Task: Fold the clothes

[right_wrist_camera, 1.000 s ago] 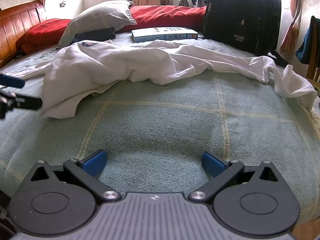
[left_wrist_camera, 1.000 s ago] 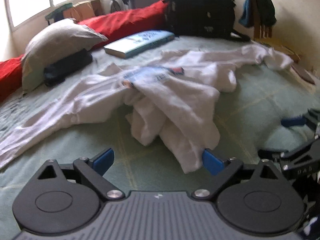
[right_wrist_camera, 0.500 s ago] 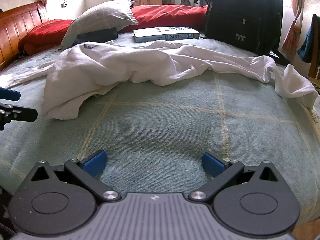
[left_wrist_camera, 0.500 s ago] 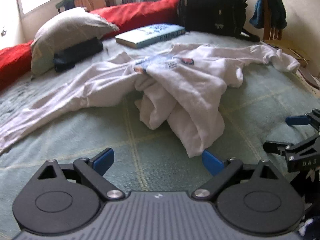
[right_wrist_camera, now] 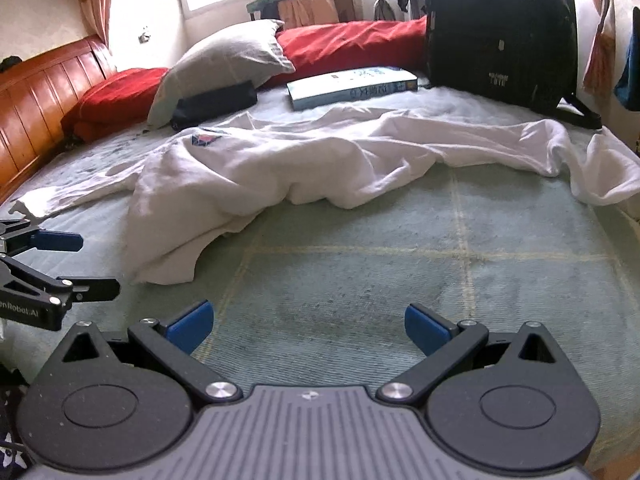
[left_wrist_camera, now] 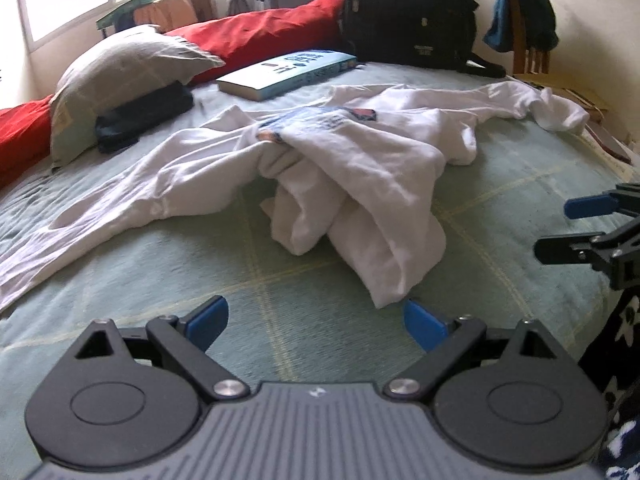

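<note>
Your left gripper (left_wrist_camera: pixel 316 322) hangs low over the green checked blanket (left_wrist_camera: pixel 280 280) with its blue-tipped fingers spread wide and nothing between them; the nearest bunched fold of the white shirt (left_wrist_camera: pixel 360 184) lies just ahead of the right-hand fingertip, close to it but not gripped. Your right gripper (right_wrist_camera: pixel 308 326) is likewise spread wide and empty, over bare blanket (right_wrist_camera: pixel 360 280), with the shirt (right_wrist_camera: pixel 280 168) well in front of it and off toward its left. The shirt lies crumpled across the middle of the bed, one sleeve trailing toward the wooden headboard (right_wrist_camera: pixel 36 104) side and the other toward the opposite edge, with a printed patch showing on top of the heap. Each gripper shows at the edge of the other's view, side by side and apart. Beyond the shirt you have a light blue book (left_wrist_camera: pixel 288 74) lying flat, a grey pillow (left_wrist_camera: pixel 124 68) resting on a dark folded item (left_wrist_camera: pixel 148 114), a long red cushion (left_wrist_camera: pixel 260 36) and a black backpack (left_wrist_camera: pixel 404 12) standing upright at the far side.
</note>
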`<control>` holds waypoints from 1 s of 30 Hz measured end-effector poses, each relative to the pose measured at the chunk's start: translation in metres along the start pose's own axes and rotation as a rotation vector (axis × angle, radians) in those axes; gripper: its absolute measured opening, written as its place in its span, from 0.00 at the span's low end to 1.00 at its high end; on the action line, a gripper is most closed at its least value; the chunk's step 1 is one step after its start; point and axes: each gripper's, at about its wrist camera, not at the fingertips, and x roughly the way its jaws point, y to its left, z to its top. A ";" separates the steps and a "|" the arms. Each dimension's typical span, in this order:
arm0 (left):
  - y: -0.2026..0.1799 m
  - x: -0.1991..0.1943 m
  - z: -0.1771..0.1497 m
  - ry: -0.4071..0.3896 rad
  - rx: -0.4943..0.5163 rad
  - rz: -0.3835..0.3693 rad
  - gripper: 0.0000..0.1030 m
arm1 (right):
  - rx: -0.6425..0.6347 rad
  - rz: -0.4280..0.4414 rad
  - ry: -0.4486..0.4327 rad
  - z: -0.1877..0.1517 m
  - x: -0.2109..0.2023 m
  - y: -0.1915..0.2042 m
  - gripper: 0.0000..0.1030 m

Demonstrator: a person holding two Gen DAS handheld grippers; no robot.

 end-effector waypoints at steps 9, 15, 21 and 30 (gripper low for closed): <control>0.029 -0.011 -0.010 -0.015 0.043 0.235 0.92 | -0.188 0.161 0.017 0.028 0.016 0.066 1.00; 0.068 -0.023 -0.029 0.049 -0.046 0.257 0.92 | -0.264 0.338 0.028 0.040 0.026 0.114 1.00; 0.076 -0.023 -0.039 0.057 -0.069 0.179 0.92 | -0.319 0.379 0.087 0.040 0.057 0.147 1.00; 0.060 -0.028 -0.038 -0.007 -0.118 0.104 0.92 | -0.366 0.120 0.010 0.064 0.063 0.114 1.00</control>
